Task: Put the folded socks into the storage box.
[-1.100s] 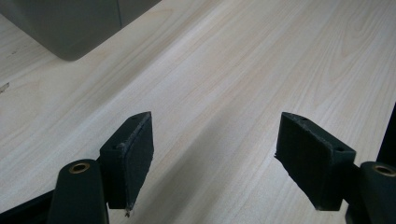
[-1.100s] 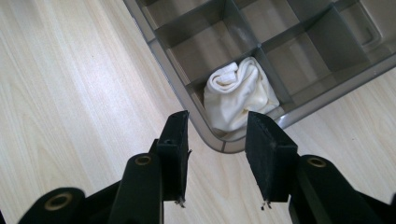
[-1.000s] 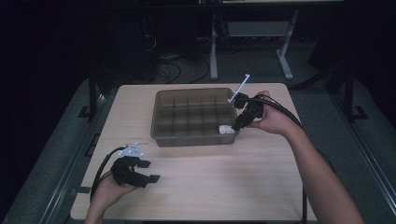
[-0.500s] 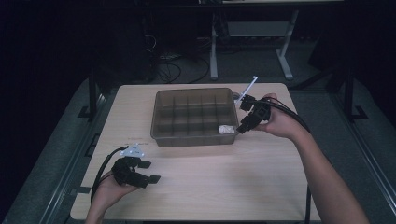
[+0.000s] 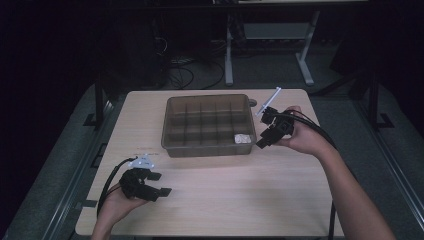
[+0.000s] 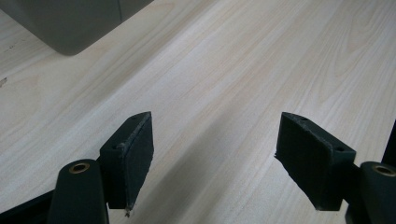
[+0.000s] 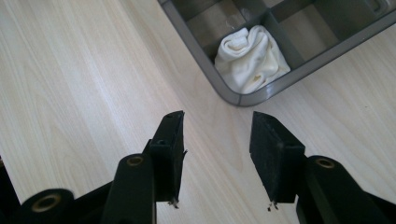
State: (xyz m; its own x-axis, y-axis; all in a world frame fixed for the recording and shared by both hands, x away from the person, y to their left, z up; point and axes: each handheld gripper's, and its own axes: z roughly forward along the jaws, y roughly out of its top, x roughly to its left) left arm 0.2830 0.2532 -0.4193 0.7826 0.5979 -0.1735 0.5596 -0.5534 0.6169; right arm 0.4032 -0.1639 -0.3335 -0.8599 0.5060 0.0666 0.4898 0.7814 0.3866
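We see one rolled white cloth (image 7: 252, 58) lying in the corner compartment of one grey divider tray (image 5: 172, 127), the corner nearest our right hand; every other compartment we can see into looks bare. The tray sits toward the far half of the single wooden table (image 5: 250, 195), with a strip of bare wood between it and the far edge.

Our right gripper (image 7: 217, 133) hangs just outside that tray corner, over bare wood. Its jaws stand apart and have just been opening, with nothing between them and neither pad touching cloth or tray. In the high view this right gripper (image 5: 265, 132) sits close beside the tray's right wall.

Our left gripper (image 6: 215, 149) rests near the table's near-left corner, jaws spread wide and holding nothing, well apart from the tray. A broad stretch of open tabletop lies between the two grippers, along the near edge.
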